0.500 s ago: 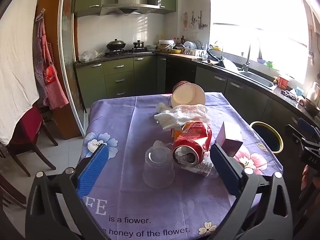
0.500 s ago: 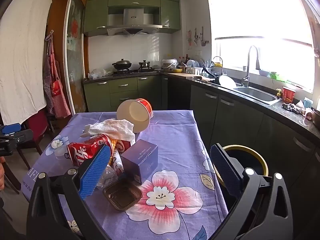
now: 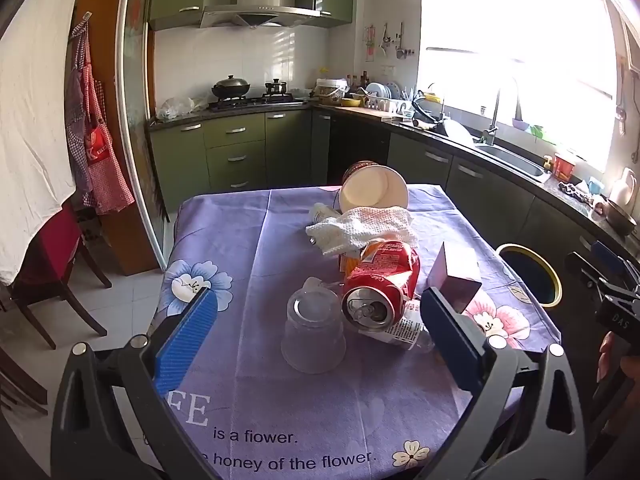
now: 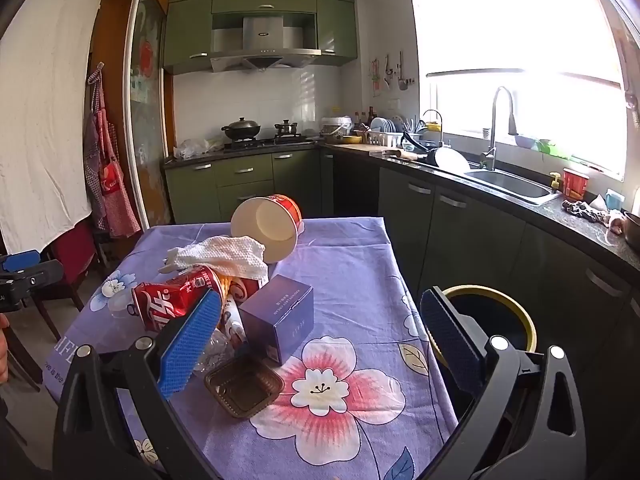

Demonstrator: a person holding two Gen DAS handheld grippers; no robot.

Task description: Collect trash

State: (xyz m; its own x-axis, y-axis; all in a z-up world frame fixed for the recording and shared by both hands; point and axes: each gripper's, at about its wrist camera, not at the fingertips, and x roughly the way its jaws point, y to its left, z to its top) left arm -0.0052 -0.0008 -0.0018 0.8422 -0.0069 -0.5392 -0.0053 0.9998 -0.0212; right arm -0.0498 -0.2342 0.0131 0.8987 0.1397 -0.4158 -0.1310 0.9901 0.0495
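Trash lies in a heap on the purple flowered tablecloth point(image 3: 248, 248): a crushed red can point(image 3: 380, 284) point(image 4: 176, 300), an upturned clear plastic cup point(image 3: 314, 330), a white paper towel point(image 3: 360, 230) point(image 4: 224, 258), a tipped paper bowl point(image 3: 374, 194) point(image 4: 266, 226), a purple box point(image 3: 456, 274) point(image 4: 278, 316), a plastic bottle point(image 3: 404, 330) and a brown plastic tray point(image 4: 244, 386). My left gripper point(image 3: 316, 340) is open, just short of the cup and can. My right gripper point(image 4: 316, 340) is open and empty, above the table's right edge near the box.
A black bin with a yellow rim point(image 4: 496, 316) point(image 3: 530, 276) stands on the floor right of the table. Green kitchen cabinets and a sink counter point(image 4: 508, 188) run along the back and right. A red chair point(image 3: 52, 256) stands at the left.
Both grippers have barely shifted; the view is almost the same. Both stay open.
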